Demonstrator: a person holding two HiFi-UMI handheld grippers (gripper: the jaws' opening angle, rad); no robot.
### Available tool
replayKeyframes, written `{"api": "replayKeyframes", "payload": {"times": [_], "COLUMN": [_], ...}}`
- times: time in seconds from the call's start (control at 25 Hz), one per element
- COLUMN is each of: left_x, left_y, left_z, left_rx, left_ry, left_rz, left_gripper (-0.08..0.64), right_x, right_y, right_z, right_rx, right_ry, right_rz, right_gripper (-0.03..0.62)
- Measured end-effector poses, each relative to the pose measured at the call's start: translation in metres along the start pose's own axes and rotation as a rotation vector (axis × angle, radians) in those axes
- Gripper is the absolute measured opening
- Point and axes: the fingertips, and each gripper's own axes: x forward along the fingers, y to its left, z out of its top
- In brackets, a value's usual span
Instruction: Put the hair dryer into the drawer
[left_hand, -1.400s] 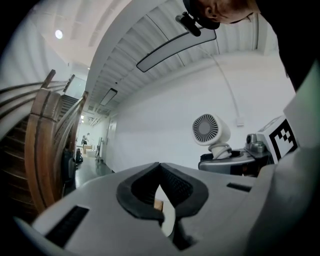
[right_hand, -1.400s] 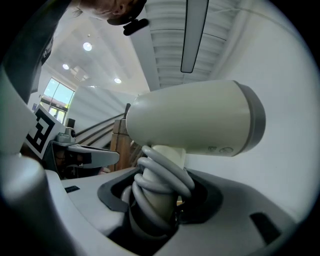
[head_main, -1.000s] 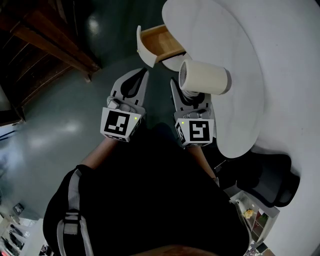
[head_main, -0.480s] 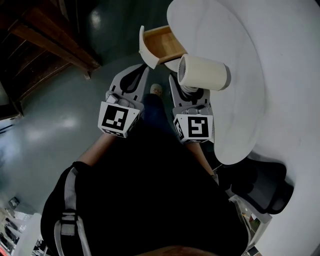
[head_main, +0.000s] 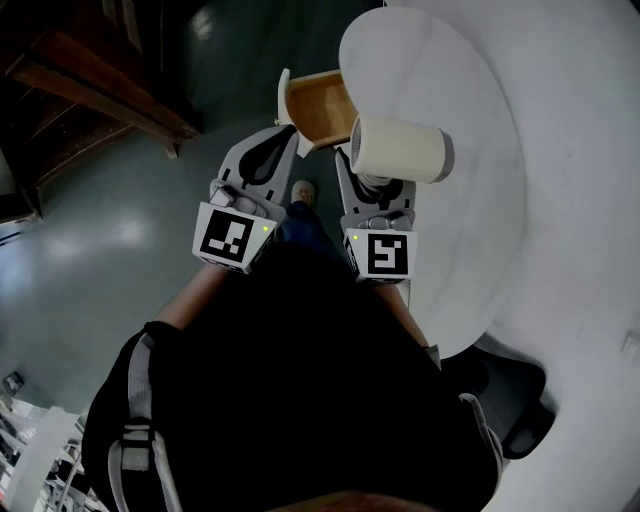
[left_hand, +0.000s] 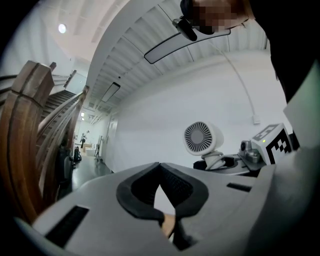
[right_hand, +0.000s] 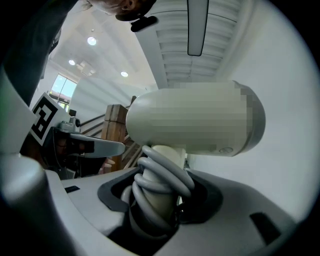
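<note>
A cream hair dryer (head_main: 400, 148) lies level over the near edge of the round white table (head_main: 470, 200). My right gripper (head_main: 373, 183) is shut on its handle, which has the grey cord wound round it (right_hand: 160, 187). Just beyond it a small drawer (head_main: 322, 108) stands open, wooden inside with a white front, and nothing shows in it. My left gripper (head_main: 283, 138) is shut and holds nothing; its tips are just short of the drawer's front. In the left gripper view the dryer's rear grille (left_hand: 199, 138) shows to the right above the right gripper (left_hand: 235, 162).
Dark wooden stairs (head_main: 90, 70) run along the upper left over the grey-green floor (head_main: 120, 240). A black chair (head_main: 520, 425) stands at the lower right by the table. The person's shoe (head_main: 302, 188) shows between the grippers.
Both grippers have moved forward together, bringing the dryer closer to the open drawer. A shoe has come into sight between them. The grip on the handle is unchanged.
</note>
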Motion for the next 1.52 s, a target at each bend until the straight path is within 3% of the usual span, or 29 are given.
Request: {"api": "replayKeyframes", "payload": {"times": [0.24, 0.72, 1.24, 1.52], "left_x": [0.041, 0.083, 0.114, 0.135], "left_y": [0.017, 0.039, 0.074, 0.104], "left_z": [0.002, -0.011, -0.056, -0.126], "left_rx": [0.005, 0.0, -0.011, -0.04], "left_ry": [0.003, 0.027, 0.154, 0.245], "left_rz": [0.067, 0.178, 0.122, 0.077], "left_gripper": [0.008, 0.008, 0.008, 0.008], "right_x": [0.039, 0.093, 0.148, 0.191], "right_y": [-0.023, -0.033, -0.02, 0.001], "right_z": [-0.018, -0.058, -0.12, -0.177], "right_rx": [-0.02, -0.033, -0.009, -0.017], "right_ry": [0.094, 0.154, 0.246, 0.282], "right_rz": [0.11, 0.273, 0.328, 0.367], "right_gripper": [0.245, 0.245, 0.245, 0.244]}}
